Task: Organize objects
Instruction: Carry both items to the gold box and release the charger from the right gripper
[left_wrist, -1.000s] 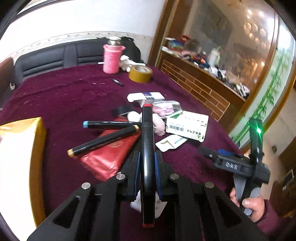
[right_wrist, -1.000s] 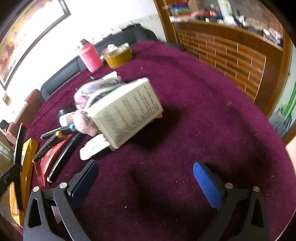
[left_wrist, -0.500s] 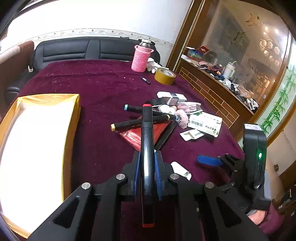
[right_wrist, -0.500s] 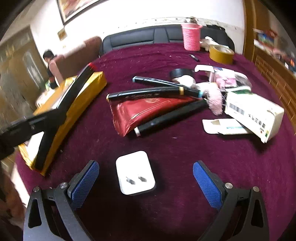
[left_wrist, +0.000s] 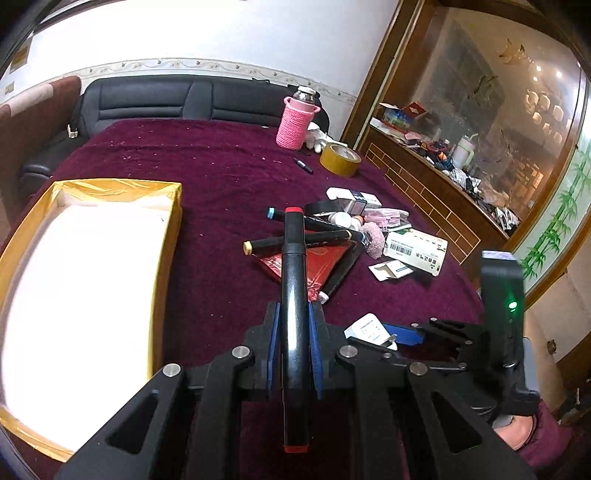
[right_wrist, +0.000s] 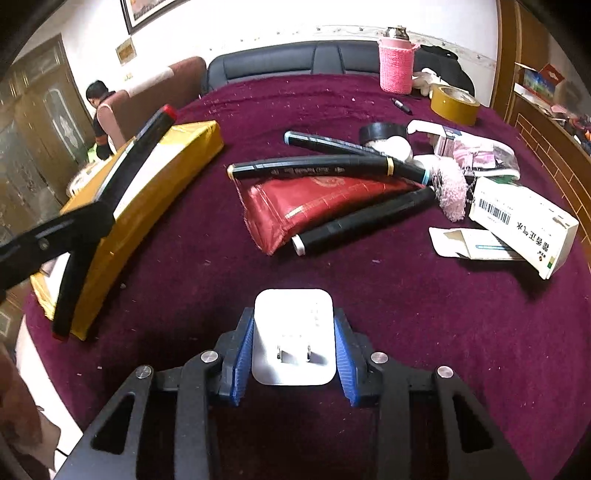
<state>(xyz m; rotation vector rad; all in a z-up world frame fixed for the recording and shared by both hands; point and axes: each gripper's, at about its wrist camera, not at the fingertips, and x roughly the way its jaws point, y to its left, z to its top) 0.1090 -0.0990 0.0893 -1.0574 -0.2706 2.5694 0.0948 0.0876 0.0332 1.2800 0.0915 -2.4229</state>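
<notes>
Both grippers are loaded for the box: left gripper clamps a marker, right gripper has just closed on the near charger

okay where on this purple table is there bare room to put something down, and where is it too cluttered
Free: the wide strip of purple tablecloth between the gold box and the marker pile, running back toward the pink bottle; also the near right area in front of the white medicine box. Crowded: around the red pouch, markers and tape rolls.
</notes>
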